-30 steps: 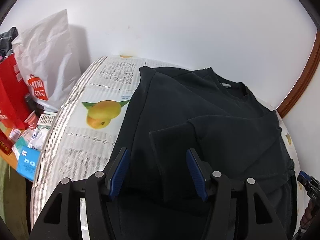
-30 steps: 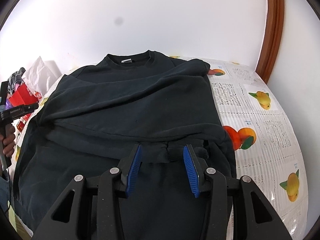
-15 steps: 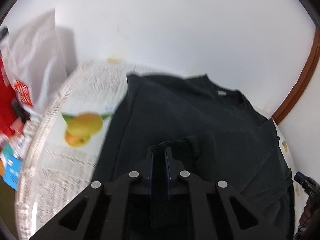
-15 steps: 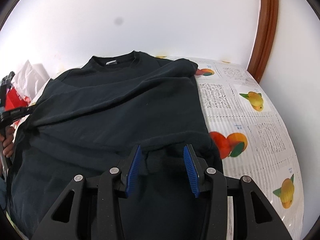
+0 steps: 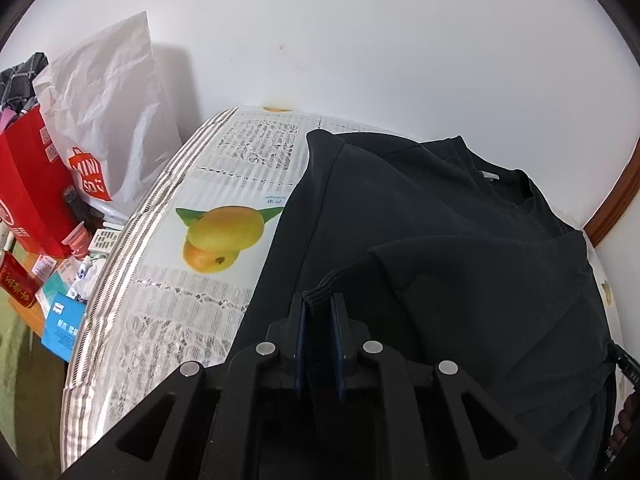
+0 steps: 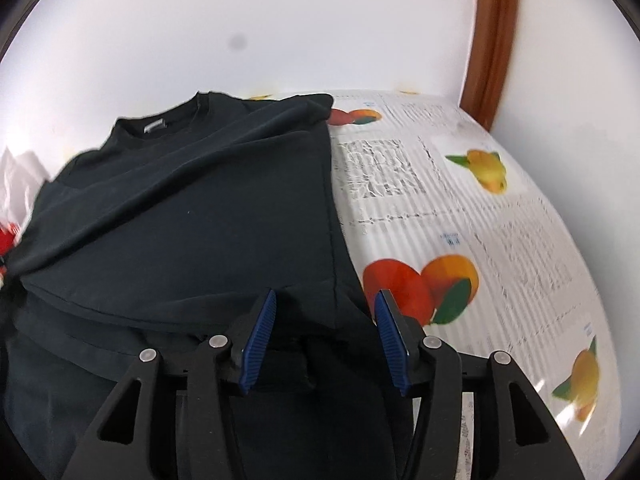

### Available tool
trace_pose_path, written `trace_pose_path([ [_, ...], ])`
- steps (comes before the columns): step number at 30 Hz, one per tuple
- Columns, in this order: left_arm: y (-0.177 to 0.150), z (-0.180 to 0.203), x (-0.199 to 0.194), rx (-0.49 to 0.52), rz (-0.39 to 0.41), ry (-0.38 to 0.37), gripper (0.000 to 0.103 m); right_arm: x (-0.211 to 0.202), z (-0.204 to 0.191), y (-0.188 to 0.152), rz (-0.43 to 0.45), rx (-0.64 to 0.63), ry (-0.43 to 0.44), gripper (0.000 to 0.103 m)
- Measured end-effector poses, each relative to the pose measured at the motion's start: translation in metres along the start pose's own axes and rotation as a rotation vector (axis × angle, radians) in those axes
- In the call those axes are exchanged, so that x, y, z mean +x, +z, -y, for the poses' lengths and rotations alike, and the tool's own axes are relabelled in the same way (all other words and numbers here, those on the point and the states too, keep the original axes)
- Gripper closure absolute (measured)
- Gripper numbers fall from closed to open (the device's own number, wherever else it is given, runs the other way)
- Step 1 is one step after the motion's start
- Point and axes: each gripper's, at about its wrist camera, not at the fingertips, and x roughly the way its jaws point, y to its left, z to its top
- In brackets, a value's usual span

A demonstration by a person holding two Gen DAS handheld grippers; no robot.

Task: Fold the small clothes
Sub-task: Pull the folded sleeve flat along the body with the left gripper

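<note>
The black long-sleeved cotton sweatshirt [image 5: 440, 248] is lying spread on the fruit-printed worktop [image 5: 208, 184]. Only the left view is showing the left tool [image 5: 319, 312] pinching its ribbed cuff [image 5: 320, 294]. The right tool [image 6: 325, 316] is hovering wide apart over what is probably the folded hem corner, tilted downward.

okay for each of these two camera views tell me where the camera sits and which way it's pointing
Left wrist view: sits on the left hand-held gripper, looking forward along fingers shut on the ribbed cuff of the black long-sleeved sweatshirt; white shopping bag at left.
Right wrist view: sits on the right hand-held gripper, looking forward over the sweatshirt's right edge toward the white wall; its blue-padded fingers stand open.
Shared: the sweatshirt, the fruit-print table cover, the wall.
</note>
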Motion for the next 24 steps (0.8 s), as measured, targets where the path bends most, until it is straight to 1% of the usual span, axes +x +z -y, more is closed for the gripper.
trace_pose_path([
  [2, -0.004, 0.002, -0.009, 0.016, 0.004, 0.006, 0.091, -0.008, 0.002, -0.002, 0.002, 0.005, 0.000, 0.053],
  [5, -0.010, 0.008, -0.021, 0.042, 0.016, 0.025, 0.091, -0.023, 0.003, -0.007, 0.019, -0.022, -0.033, 0.053],
  [8, -0.018, 0.015, -0.037, 0.068, 0.017, 0.015, 0.091, -0.042, 0.004, -0.016, 0.030, -0.041, -0.042, 0.053],
  [11, -0.030, 0.023, -0.057, 0.092, 0.034, 0.048, 0.091, -0.060, 0.008, -0.026, 0.057, -0.043, -0.050, 0.053],
  [14, -0.045, 0.028, -0.076, 0.103, 0.039, 0.027, 0.091, -0.078, 0.012, -0.037, 0.045, -0.039, -0.031, 0.053],
  [17, -0.063, 0.032, -0.097, 0.125, 0.043, 0.035, 0.090, -0.093, 0.013, -0.053, 0.032, -0.054, -0.005, 0.053],
  [20, -0.083, 0.032, -0.114, 0.133, 0.036, 0.004, 0.090, -0.105, 0.011, -0.071, 0.026, -0.082, -0.003, 0.053],
  [22, -0.096, 0.029, -0.125, 0.123, 0.037, -0.019, 0.088, -0.109, 0.012, -0.085, 0.014, -0.078, 0.015, 0.053],
  [24, -0.109, 0.025, -0.134, 0.119, 0.040, -0.008, 0.079, -0.112, 0.014, -0.096, 0.002, -0.063, 0.028, 0.053],
])
